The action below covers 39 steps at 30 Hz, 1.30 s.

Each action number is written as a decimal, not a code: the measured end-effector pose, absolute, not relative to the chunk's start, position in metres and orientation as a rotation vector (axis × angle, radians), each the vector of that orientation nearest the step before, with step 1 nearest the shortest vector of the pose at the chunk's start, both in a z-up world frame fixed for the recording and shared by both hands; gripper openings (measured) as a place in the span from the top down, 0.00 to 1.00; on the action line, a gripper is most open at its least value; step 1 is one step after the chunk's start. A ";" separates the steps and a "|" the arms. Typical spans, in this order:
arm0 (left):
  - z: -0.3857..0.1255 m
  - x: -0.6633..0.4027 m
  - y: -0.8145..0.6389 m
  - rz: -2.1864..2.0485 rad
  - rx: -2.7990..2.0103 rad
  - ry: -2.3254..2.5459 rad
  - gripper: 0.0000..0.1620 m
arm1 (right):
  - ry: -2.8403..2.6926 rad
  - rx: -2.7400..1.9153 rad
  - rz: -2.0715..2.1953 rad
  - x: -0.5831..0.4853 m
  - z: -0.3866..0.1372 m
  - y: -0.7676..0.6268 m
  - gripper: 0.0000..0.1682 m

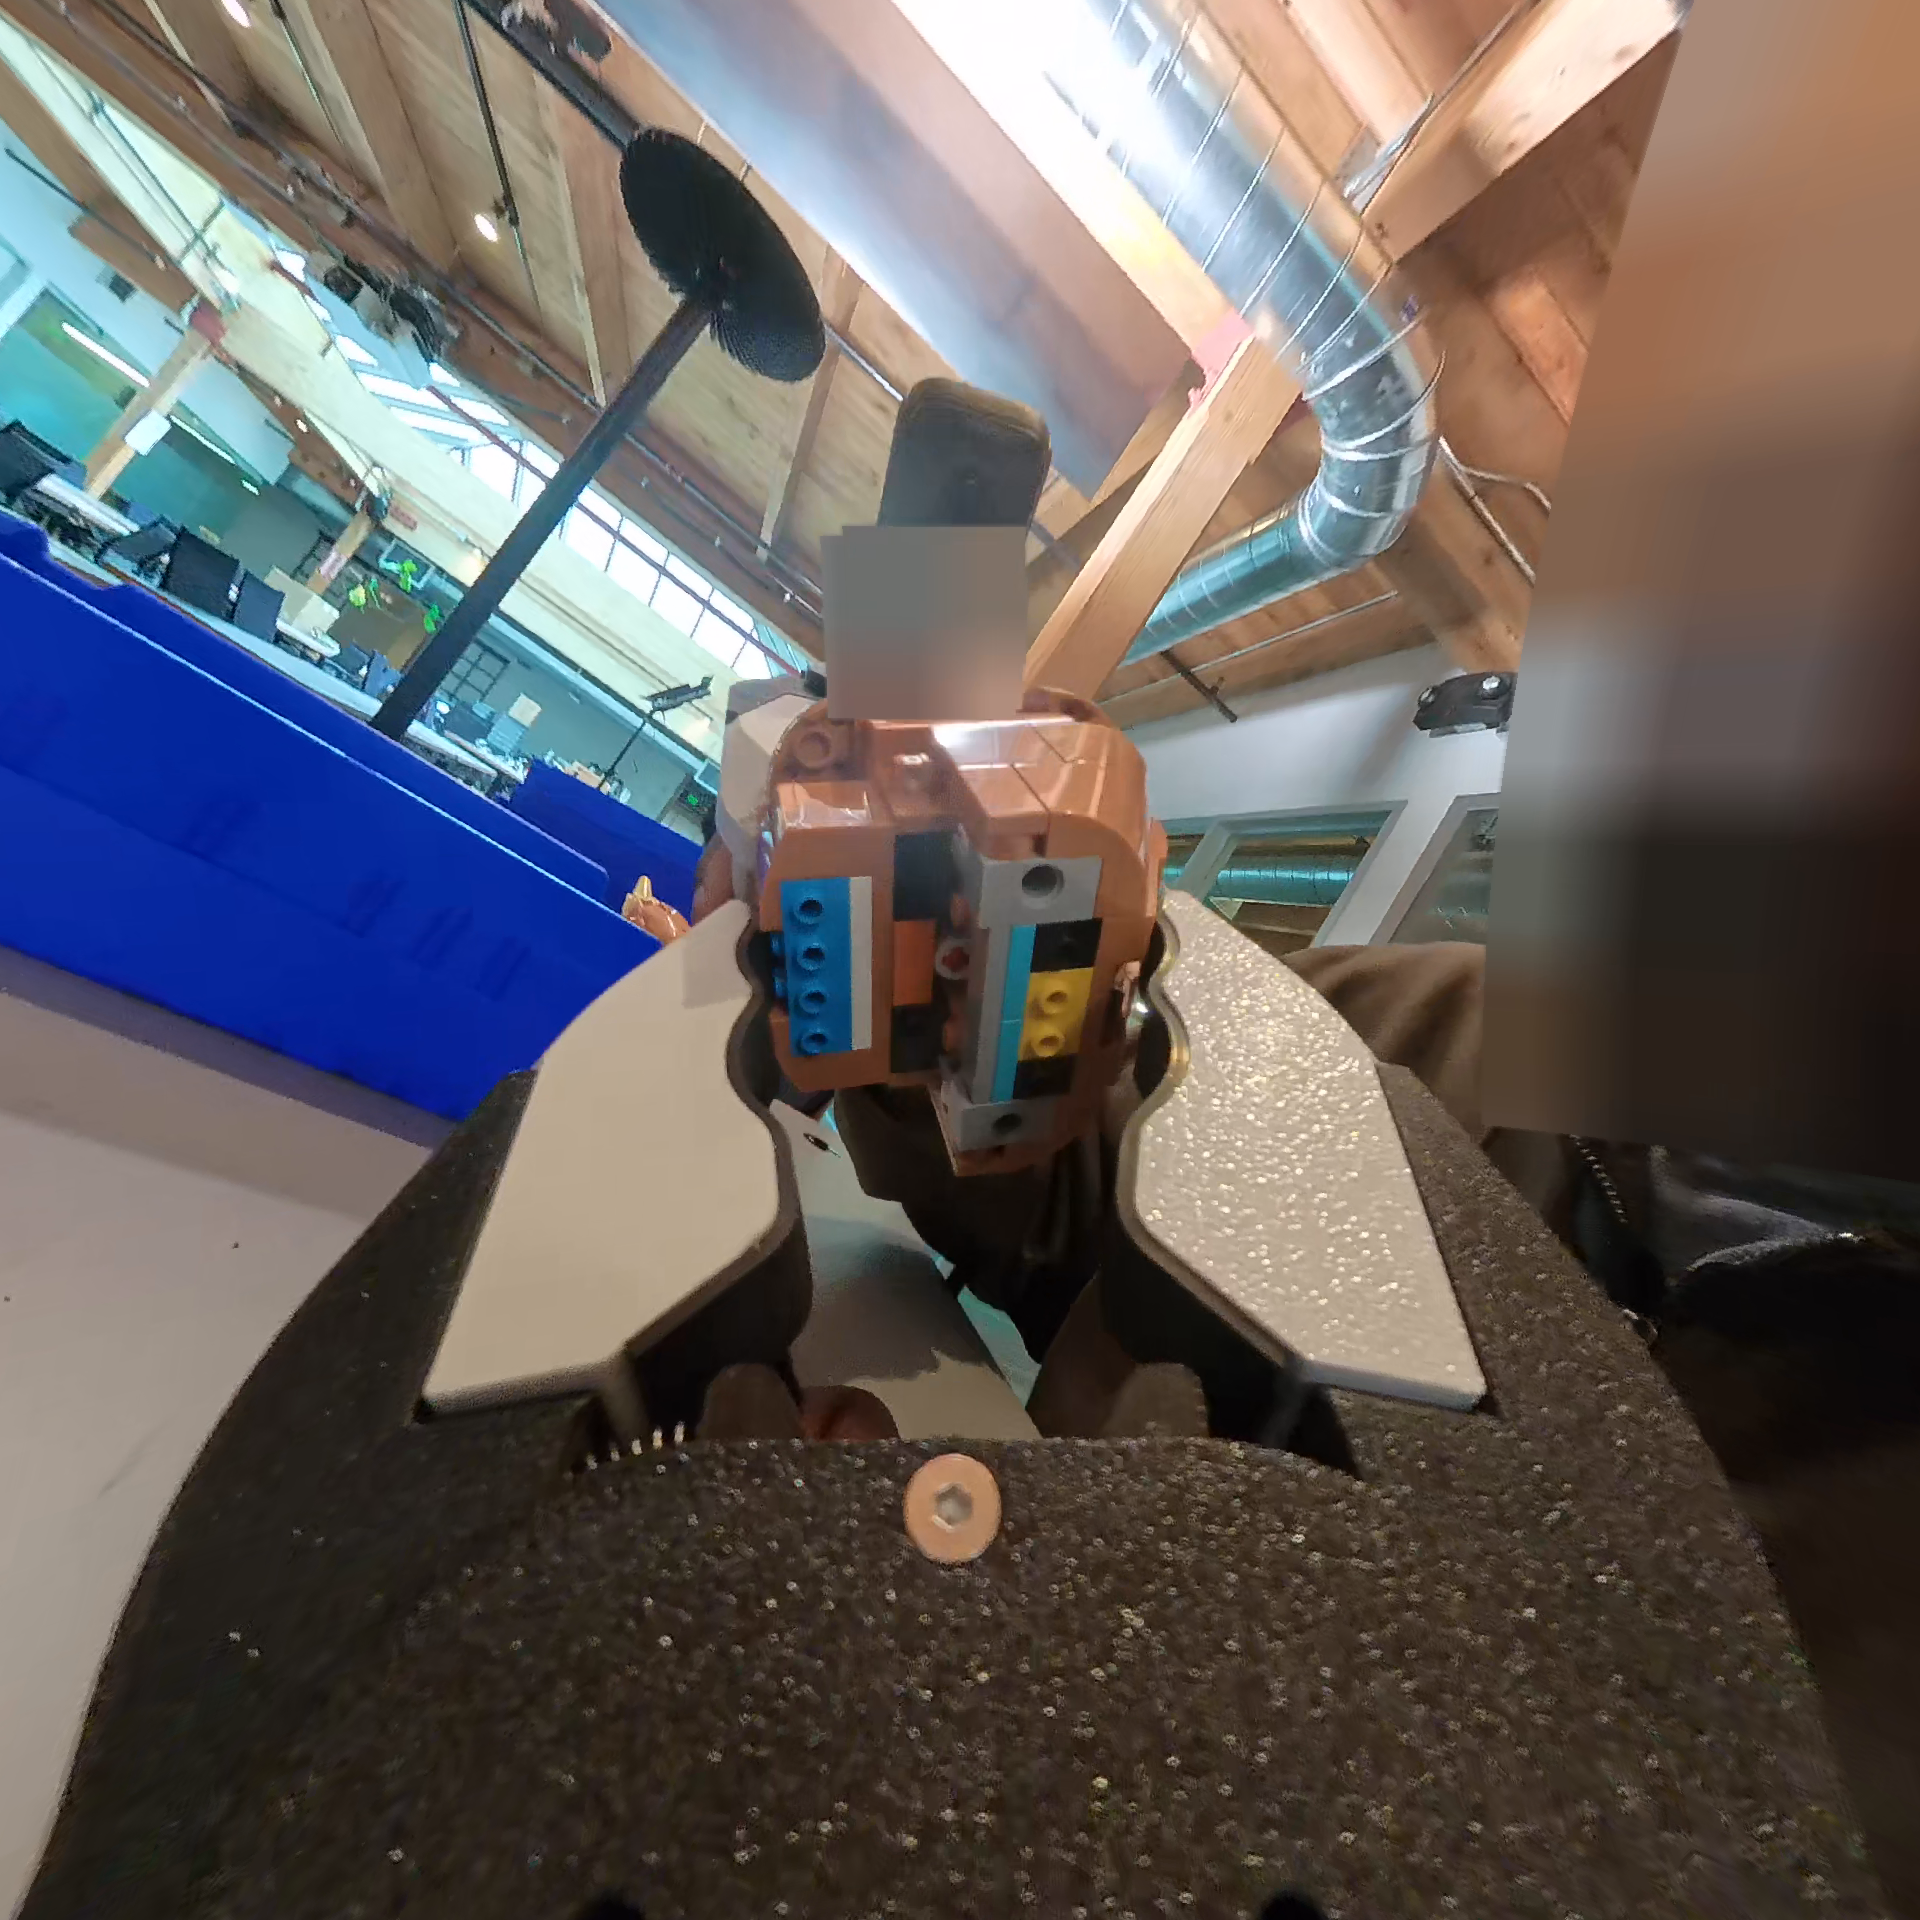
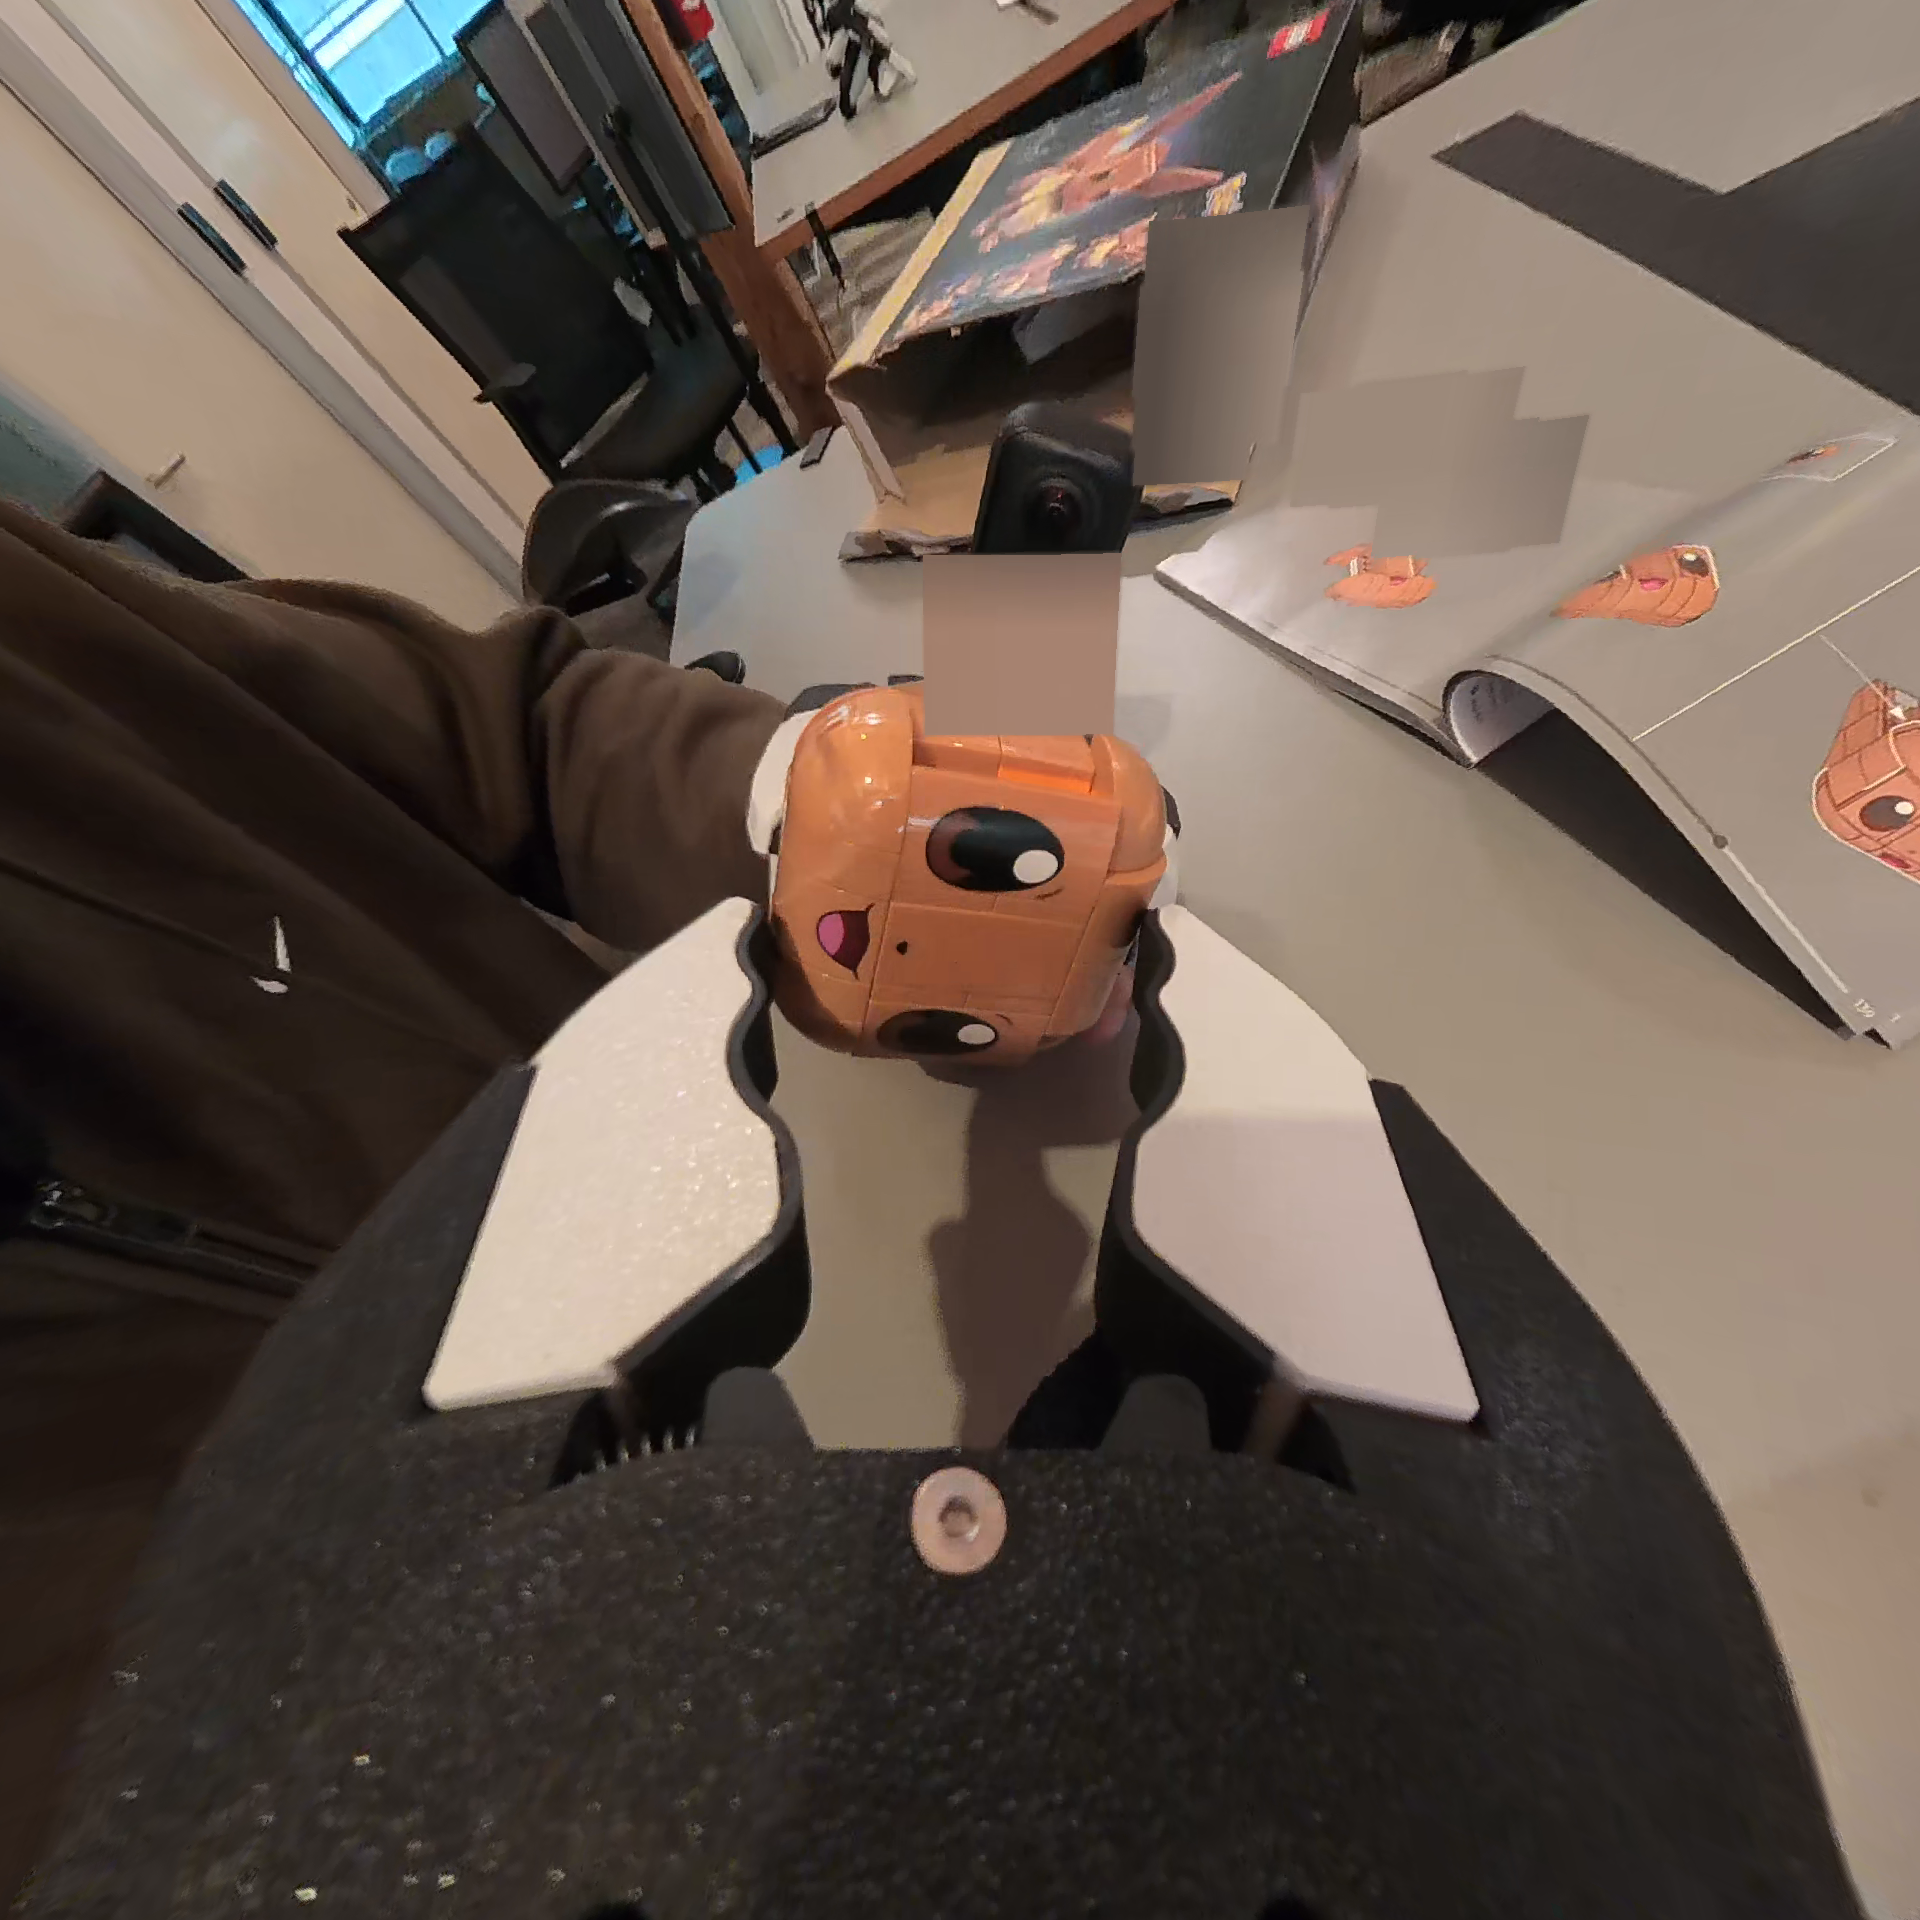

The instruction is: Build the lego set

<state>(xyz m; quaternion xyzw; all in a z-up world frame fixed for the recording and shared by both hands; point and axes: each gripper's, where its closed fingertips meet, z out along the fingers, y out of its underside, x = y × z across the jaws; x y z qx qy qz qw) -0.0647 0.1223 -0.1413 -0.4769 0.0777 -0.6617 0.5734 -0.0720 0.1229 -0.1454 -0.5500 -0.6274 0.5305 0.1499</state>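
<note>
My left gripper (image 1: 951, 997) and right gripper (image 2: 956, 987) both clamp the orange-brown brick-built lego head (image 2: 961, 883), held at twelve o'clock above the grey worktop (image 2: 1455, 1039).

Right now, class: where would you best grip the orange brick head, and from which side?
Grip the orange brick head across its two flat side walls, approaching face-on like the right gripper. Its corners are rounded and its back is uneven.

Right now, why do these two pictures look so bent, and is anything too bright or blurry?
Both views: wide-angle lenses bow straight lines. Left wrist view: ceiling light blows out white, glare on the lego head. Right wrist view: evenly lit, printed face sharp on the head, gripper shadow on the table.
</note>
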 end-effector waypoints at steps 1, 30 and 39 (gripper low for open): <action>-0.140 -0.066 0.122 -1.544 -1.108 0.178 0.58 | -1.827 -1.591 1.512 -0.073 -0.144 0.123 0.60; -0.120 -0.079 0.105 -1.602 -0.928 0.191 0.58 | -2.066 -1.769 1.390 -0.084 -0.122 0.109 0.62; -0.121 -0.083 0.108 -1.499 -0.944 0.176 0.58 | -2.087 -1.743 1.213 -0.086 -0.126 0.109 0.61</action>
